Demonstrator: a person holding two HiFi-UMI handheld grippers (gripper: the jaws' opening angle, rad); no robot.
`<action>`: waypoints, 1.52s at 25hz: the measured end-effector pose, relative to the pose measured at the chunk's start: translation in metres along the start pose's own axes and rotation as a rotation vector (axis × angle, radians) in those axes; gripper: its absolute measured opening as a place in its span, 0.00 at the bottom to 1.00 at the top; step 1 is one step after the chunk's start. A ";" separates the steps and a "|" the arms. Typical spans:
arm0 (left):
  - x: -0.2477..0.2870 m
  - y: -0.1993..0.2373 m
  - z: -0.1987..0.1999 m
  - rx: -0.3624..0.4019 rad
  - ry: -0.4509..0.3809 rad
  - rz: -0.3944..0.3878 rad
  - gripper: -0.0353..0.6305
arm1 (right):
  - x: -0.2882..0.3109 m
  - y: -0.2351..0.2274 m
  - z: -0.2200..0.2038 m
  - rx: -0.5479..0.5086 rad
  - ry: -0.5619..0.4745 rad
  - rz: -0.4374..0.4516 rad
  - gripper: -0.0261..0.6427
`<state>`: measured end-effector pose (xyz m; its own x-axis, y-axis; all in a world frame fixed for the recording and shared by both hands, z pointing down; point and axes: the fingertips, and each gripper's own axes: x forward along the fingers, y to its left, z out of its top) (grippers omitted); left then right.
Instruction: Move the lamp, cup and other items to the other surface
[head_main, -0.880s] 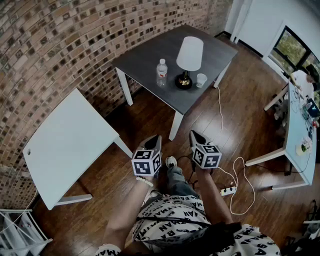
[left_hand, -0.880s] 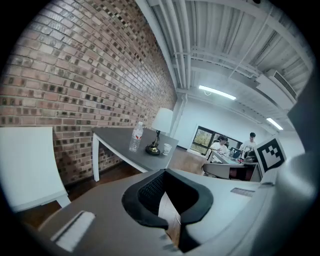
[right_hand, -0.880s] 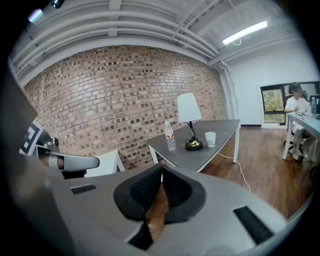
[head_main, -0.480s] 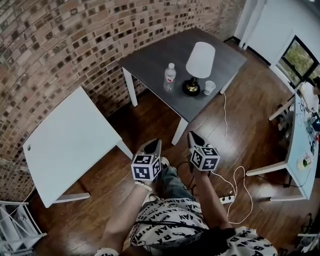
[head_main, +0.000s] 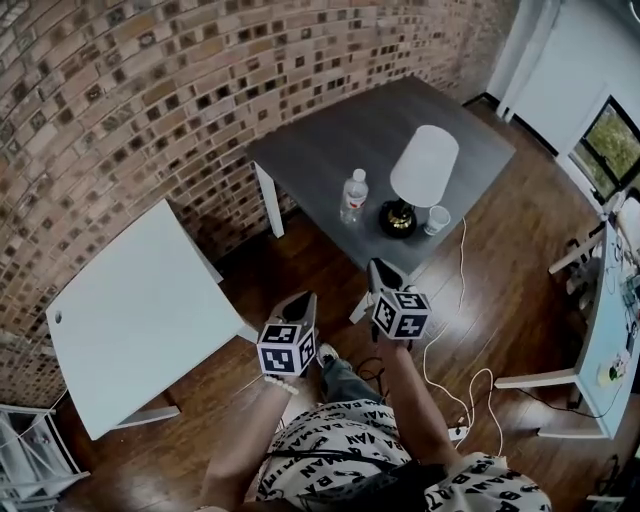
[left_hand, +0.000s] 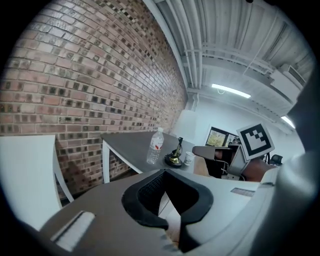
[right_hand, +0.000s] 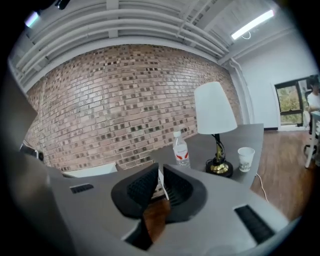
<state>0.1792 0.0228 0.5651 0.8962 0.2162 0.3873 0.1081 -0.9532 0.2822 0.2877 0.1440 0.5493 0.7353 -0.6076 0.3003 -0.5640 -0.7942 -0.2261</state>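
Observation:
A dark grey table (head_main: 350, 130) holds a lamp (head_main: 424, 166) with a white shade, a clear water bottle (head_main: 353, 195) and a white cup (head_main: 437, 219). An empty white table (head_main: 140, 310) stands to its left. My left gripper (head_main: 300, 300) hovers over the floor between the two tables, jaws together and empty. My right gripper (head_main: 380, 268) is just short of the dark table's near corner, also shut and empty. The right gripper view shows its jaws (right_hand: 159, 167) pointing at the bottle (right_hand: 181, 149), lamp (right_hand: 214, 109) and cup (right_hand: 245, 158). The left gripper (left_hand: 164, 172) faces the bottle (left_hand: 155, 146).
A brick wall (head_main: 150, 90) runs behind both tables. The lamp's white cord (head_main: 462, 250) drops from the table to a power strip (head_main: 460, 432) on the wood floor. A long white desk (head_main: 610, 330) stands at the right, a wire rack (head_main: 25, 455) at the bottom left.
The dark table with lamp, bottle and cup has come nearer to me and both grippers. The right gripper now reaches almost to the table's corner. Both jaws look unchanged.

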 end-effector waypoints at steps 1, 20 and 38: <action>0.009 0.004 0.006 -0.001 0.001 0.003 0.05 | 0.012 -0.003 0.007 -0.003 -0.001 0.002 0.11; 0.142 0.064 0.091 -0.012 -0.033 0.066 0.05 | 0.194 -0.047 0.101 -0.172 0.030 0.030 0.42; 0.178 0.087 0.098 -0.042 -0.014 0.084 0.05 | 0.235 -0.059 0.087 -0.244 0.120 0.041 0.28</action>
<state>0.3904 -0.0425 0.5723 0.9072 0.1326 0.3993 0.0144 -0.9583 0.2854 0.5268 0.0475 0.5524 0.6685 -0.6228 0.4065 -0.6769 -0.7359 -0.0145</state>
